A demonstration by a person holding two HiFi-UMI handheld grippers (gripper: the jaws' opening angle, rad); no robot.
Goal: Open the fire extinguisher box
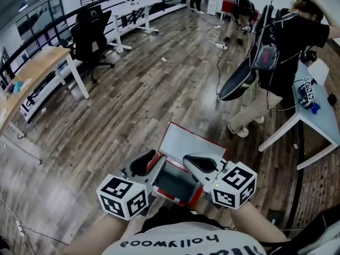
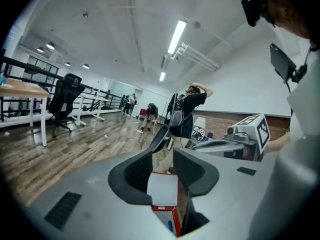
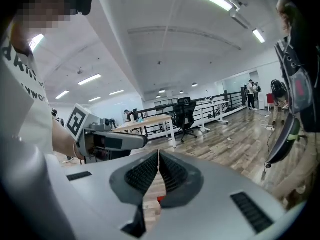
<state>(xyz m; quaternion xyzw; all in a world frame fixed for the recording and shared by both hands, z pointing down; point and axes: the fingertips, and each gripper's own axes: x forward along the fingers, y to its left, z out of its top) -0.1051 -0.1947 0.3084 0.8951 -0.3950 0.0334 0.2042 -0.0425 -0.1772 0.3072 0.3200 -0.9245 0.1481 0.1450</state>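
Note:
The fire extinguisher box [image 1: 197, 196] is a red-rimmed case on the wooden floor right below me. Its grey lid [image 1: 190, 142] stands raised and the dark inside shows. In the head view my left gripper [image 1: 149, 158] hovers over the box's left edge and my right gripper [image 1: 192, 161] over its right side, both held up near my chest. In the left gripper view the left gripper [image 2: 163, 155] has its jaws apart with nothing pressed between them, and the box [image 2: 163, 190] shows through the gap. The right gripper [image 3: 158, 155] is shut, pads together, with nothing in it.
A person in black [image 1: 289, 41] stands at the right beside a white table [image 1: 324, 122] that carries another marker-cube gripper [image 1: 307, 92]. A black office chair [image 1: 91, 32] and a wooden desk [image 1: 40, 62] stand at the left. Cables [image 1: 218, 42] lie on the floor farther off.

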